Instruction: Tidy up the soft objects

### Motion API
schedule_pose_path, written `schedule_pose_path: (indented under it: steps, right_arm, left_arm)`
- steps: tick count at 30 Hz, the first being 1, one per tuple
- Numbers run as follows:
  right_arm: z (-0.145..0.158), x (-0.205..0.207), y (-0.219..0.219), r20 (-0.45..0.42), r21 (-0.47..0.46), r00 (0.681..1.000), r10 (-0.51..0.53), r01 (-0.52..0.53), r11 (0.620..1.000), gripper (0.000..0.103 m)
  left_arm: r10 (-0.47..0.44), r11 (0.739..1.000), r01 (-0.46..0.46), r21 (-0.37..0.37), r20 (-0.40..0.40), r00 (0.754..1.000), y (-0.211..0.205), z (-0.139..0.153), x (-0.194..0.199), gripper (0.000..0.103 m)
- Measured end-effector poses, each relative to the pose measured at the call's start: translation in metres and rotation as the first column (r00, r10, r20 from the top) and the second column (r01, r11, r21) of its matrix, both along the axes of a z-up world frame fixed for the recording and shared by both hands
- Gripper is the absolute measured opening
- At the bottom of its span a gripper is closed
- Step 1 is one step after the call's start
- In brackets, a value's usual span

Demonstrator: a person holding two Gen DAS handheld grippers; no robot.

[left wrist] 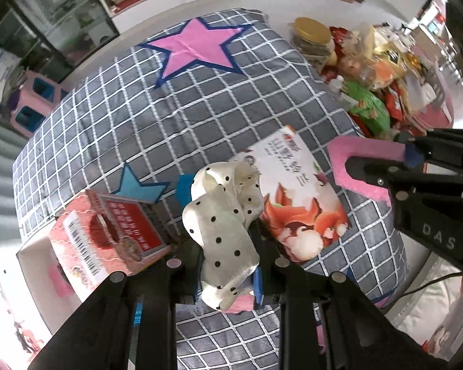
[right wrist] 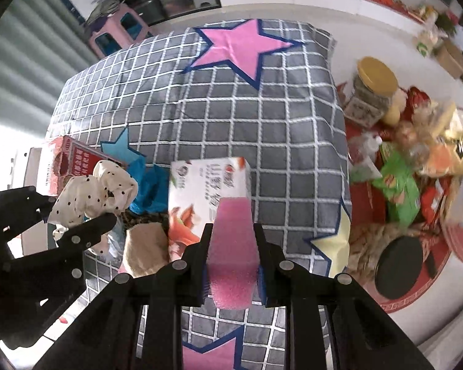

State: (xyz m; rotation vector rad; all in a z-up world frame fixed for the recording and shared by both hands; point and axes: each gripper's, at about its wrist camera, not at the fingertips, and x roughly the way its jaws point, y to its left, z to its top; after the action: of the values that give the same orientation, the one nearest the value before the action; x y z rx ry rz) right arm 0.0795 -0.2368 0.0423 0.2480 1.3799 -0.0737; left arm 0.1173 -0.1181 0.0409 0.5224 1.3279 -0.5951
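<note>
A: where's the white polka-dot cloth (left wrist: 222,225)? 
B: bunched up, dangling above the grid-print cover.
A: and the pink foam piece (right wrist: 233,265)? 
B: curved, lifted off too, in front of the white box.

Pink sponge (right wrist: 233,246) between right hand-held gripper (right wrist: 233,265) jaws, above checked cloth (right wrist: 231,123).

The left hand-held gripper (left wrist: 228,265) points straight down, jaws clamped on white black-dotted cloth (left wrist: 222,215). The right hand-held gripper (right wrist: 233,265) points steeply down, squeezing pink foam (right wrist: 233,246).
</note>
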Motion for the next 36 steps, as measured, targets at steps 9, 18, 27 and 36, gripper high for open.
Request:
schedule_pose_path:
  steps: [9,18,27,36]
  right_arm:
    - [0.016,0.015,0.025,0.019,-0.023,0.999,0.044,-0.044,0.999,0.024]
    - [0.034,0.02,0.051,0.052,-0.032,0.995,0.091,-0.089,0.996,0.024]
    - [0.05,0.03,0.081,0.081,-0.049,0.987,0.139,-0.135,0.99,0.024]
    - [0.064,0.044,0.105,0.107,-0.063,0.979,0.172,-0.166,0.984,0.024]
  left_arm:
    - [0.047,0.998,-0.046,-0.046,0.026,0.999,0.019,0.02,0.015,0.026]
    - [0.113,0.993,-0.11,-0.053,0.067,0.991,0.049,0.039,0.024,0.026]
    - [0.194,0.979,-0.186,-0.082,0.093,0.977,0.083,0.051,0.032,0.026]
    - [0.277,0.958,-0.267,-0.106,0.091,0.957,0.121,0.056,0.04,0.026]
